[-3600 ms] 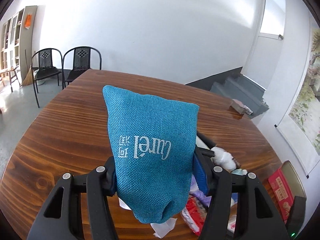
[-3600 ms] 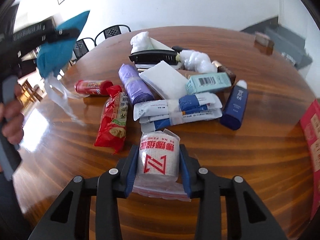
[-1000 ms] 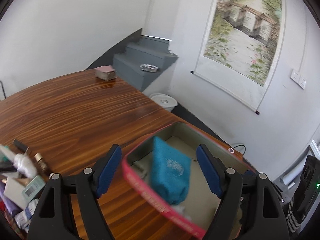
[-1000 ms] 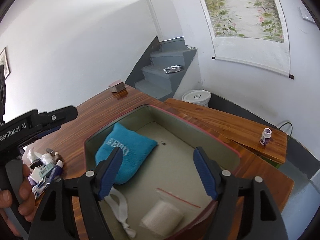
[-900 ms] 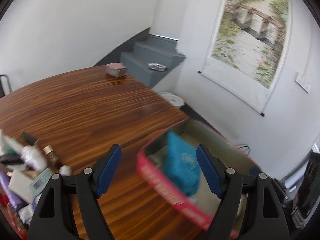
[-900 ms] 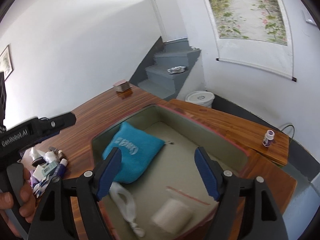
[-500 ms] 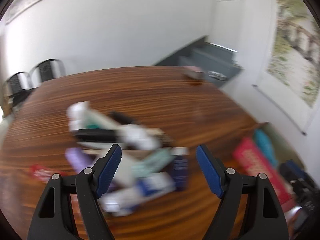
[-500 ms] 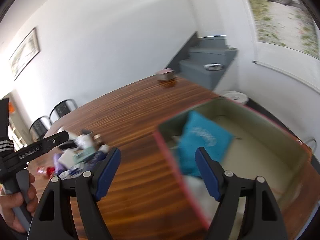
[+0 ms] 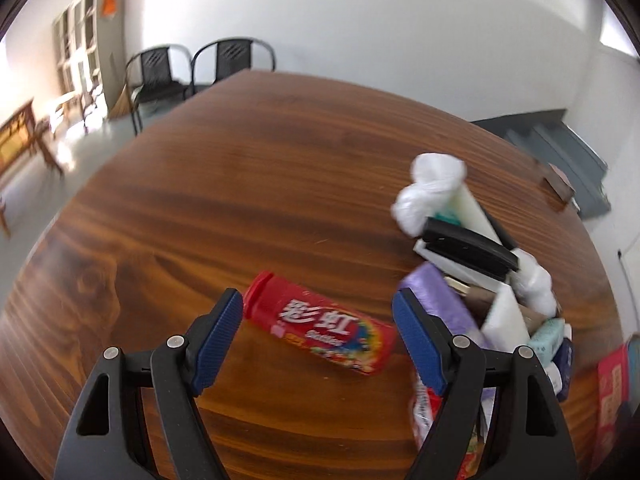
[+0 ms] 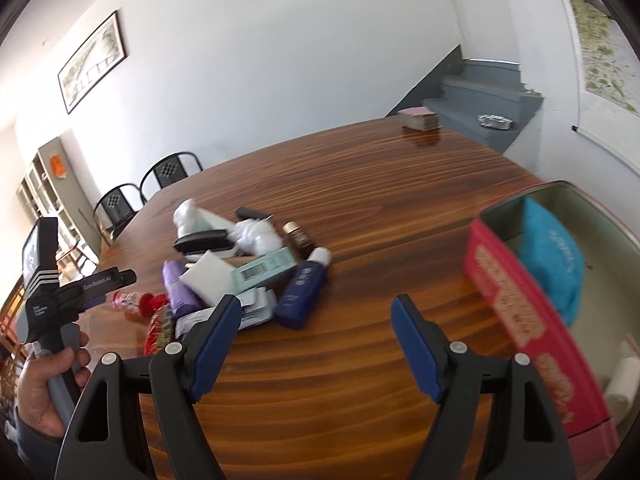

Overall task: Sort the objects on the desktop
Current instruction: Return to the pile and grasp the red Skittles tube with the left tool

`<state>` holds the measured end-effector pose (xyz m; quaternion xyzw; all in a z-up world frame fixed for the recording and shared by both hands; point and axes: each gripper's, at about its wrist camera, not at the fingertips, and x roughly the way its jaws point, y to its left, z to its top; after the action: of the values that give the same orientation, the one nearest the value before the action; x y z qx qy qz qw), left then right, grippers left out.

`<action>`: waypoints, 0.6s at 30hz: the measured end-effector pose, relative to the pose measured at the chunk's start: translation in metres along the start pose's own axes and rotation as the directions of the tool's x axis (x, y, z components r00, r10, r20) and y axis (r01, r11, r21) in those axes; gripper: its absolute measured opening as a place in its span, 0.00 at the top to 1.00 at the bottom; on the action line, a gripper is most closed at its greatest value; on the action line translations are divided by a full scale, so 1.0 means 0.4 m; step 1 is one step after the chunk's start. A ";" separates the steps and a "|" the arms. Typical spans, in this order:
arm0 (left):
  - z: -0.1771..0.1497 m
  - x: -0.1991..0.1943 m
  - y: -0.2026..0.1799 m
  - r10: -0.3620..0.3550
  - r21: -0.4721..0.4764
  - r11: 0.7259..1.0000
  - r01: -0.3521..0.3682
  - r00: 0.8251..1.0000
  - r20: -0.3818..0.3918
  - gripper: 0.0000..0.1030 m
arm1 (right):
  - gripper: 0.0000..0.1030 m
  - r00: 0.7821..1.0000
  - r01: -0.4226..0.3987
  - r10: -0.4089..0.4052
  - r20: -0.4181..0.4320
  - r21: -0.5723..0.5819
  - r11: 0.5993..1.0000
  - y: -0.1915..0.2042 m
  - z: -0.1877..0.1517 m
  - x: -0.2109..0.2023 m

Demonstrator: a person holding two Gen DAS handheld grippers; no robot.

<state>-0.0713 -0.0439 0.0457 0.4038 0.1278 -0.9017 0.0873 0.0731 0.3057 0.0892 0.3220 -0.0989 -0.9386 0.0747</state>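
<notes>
Candy tube: red tube [image 9: 320, 327] with a rainbow label and red cap, lying on its side on the wooden table [image 9: 192, 208], apart from the pile at its right.
Pile: purple roll [image 9: 444, 300], black case [image 9: 468, 246], white bags [image 9: 430, 184] and a teal carton [image 10: 264, 270] heaped together with a dark blue bottle [image 10: 302, 294] mid-table.
Red box: open red box [image 10: 516, 300] at the table's right edge; a blue pouch [image 10: 554, 252] and a white roll [image 10: 624, 378] lie inside.
Left gripper: left gripper [image 9: 318, 320] has blue pads wide apart, holding nothing; the candy tube shows between them, untouched.
Right gripper: right gripper [image 10: 316, 326] has jaws spread, empty, over bare wood between pile and box.
Pose: both point downward at the table; a hand [image 10: 48, 384] grips the left gripper's grey handle, seen at the right wrist view's left edge.
</notes>
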 end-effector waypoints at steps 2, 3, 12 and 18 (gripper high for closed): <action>0.000 0.012 0.003 0.014 -0.017 1.000 -0.014 1.000 -0.011 0.22 | 0.22 1.000 -0.012 0.012 -0.010 -0.005 1.000 0.009 -0.002 0.013; 0.000 0.017 0.004 0.015 -0.021 1.000 -0.015 1.000 -0.014 0.22 | 0.22 1.000 -0.017 0.017 -0.014 -0.006 1.000 0.011 -0.003 0.019; -0.013 0.063 -0.011 0.037 -0.007 0.999 -0.037 0.997 -0.067 0.22 | 0.22 0.999 -0.023 0.024 -0.041 0.020 1.000 -0.021 -0.011 0.029; -0.027 0.059 0.029 0.042 0.010 0.999 -0.041 0.996 -0.080 0.22 | 0.22 0.997 -0.049 0.049 -0.055 0.005 0.999 -0.012 -0.014 0.031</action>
<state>-0.0762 -0.0530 0.0190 0.4427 0.1192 -0.8832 0.0992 0.0664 0.3070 0.0764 0.3451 -0.1065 -0.9271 0.0998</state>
